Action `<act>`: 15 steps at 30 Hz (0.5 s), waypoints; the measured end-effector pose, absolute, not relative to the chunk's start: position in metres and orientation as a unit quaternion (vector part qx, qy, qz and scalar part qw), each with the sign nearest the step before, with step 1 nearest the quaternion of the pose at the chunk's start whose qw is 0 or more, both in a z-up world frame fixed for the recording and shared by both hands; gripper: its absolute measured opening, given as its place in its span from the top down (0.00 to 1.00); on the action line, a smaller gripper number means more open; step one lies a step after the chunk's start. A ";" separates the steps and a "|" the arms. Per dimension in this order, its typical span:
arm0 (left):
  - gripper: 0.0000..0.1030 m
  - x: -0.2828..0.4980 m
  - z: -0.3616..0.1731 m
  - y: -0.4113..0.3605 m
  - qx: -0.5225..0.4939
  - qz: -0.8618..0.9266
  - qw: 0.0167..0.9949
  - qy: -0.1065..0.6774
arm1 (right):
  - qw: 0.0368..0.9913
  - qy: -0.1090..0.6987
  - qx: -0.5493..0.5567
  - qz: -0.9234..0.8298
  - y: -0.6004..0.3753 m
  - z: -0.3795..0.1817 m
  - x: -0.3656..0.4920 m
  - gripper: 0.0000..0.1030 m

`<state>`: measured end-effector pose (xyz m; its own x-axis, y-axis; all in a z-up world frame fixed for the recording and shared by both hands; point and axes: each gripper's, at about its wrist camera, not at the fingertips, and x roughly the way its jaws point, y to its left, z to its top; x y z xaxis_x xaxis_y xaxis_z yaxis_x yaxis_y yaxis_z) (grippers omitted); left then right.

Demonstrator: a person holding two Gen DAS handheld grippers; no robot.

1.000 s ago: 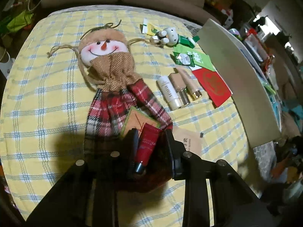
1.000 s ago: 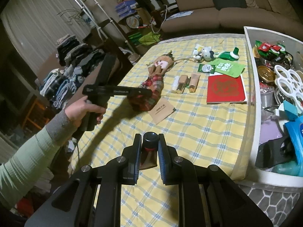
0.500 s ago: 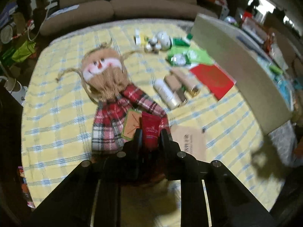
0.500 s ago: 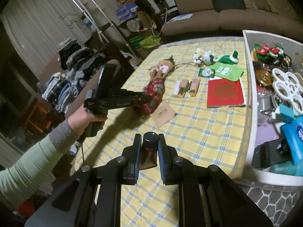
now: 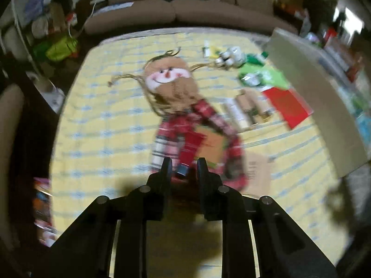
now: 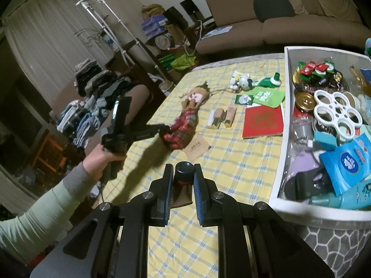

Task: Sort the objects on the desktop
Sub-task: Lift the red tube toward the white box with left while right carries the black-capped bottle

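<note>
My left gripper [image 5: 184, 165] has its jaws apart around the cap end of a red tube [image 5: 189, 149] that lies on the snowman doll's plaid skirt [image 5: 183, 125]; the view is blurred. In the right wrist view the left gripper [image 6: 162, 129] sits at the doll's lower end [image 6: 183, 127]. My right gripper [image 6: 183, 173] is shut on a dark tube with a black cap [image 6: 183, 173], held above the near part of the yellow checked table [image 6: 231, 166].
Three cosmetic tubes [image 6: 219, 117], a red booklet [image 6: 263, 121], green packets [image 6: 266, 96], a small cow toy [image 6: 243, 81] and a brown envelope [image 6: 197, 149] lie on the cloth. A white bin [image 6: 281, 139] full of items stands at the right edge.
My left gripper has pulled back and risen from the doll; the red tube now lies ahead of the fingertips on the skirt. My right gripper has held still with its tube.
</note>
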<state>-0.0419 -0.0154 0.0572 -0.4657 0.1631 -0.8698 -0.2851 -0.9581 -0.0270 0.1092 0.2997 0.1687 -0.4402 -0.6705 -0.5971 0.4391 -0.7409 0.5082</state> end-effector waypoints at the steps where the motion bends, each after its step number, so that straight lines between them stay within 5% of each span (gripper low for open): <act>1: 0.81 -0.046 0.054 -0.011 -0.505 0.848 0.142 0.079 | 0.332 -0.140 0.413 -0.836 0.300 0.168 0.110 0.85; 4: 0.71 -0.055 0.045 0.004 -0.519 0.829 0.173 0.119 | 0.329 -0.139 0.416 -0.836 0.300 0.165 0.108 0.85; 6: 0.55 -0.062 0.037 0.011 -0.527 0.820 0.162 0.152 | 0.327 -0.140 0.418 -0.836 0.300 0.164 0.106 0.85; 8: 0.53 -0.071 0.029 0.013 -0.540 0.811 0.162 0.156 | 0.326 -0.138 0.419 -0.836 0.298 0.163 0.104 0.85; 10: 0.60 -0.076 0.026 0.013 -0.548 0.806 0.171 0.145 | 0.326 -0.136 0.421 -0.836 0.296 0.161 0.103 0.85; 11: 0.78 -0.076 0.025 0.012 -0.552 0.803 0.180 0.136 | 0.325 -0.135 0.422 -0.835 0.294 0.160 0.102 0.85; 15: 0.85 -0.072 0.030 0.012 -0.542 0.811 0.177 0.128 | 0.323 -0.137 0.426 -0.834 0.293 0.158 0.099 0.85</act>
<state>-0.0721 0.0120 0.0296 -0.3490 0.1492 -0.9252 -0.4265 -0.9043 0.0151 0.0985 0.2932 0.1575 -0.4276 -0.6552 -0.6227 0.4221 -0.7539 0.5034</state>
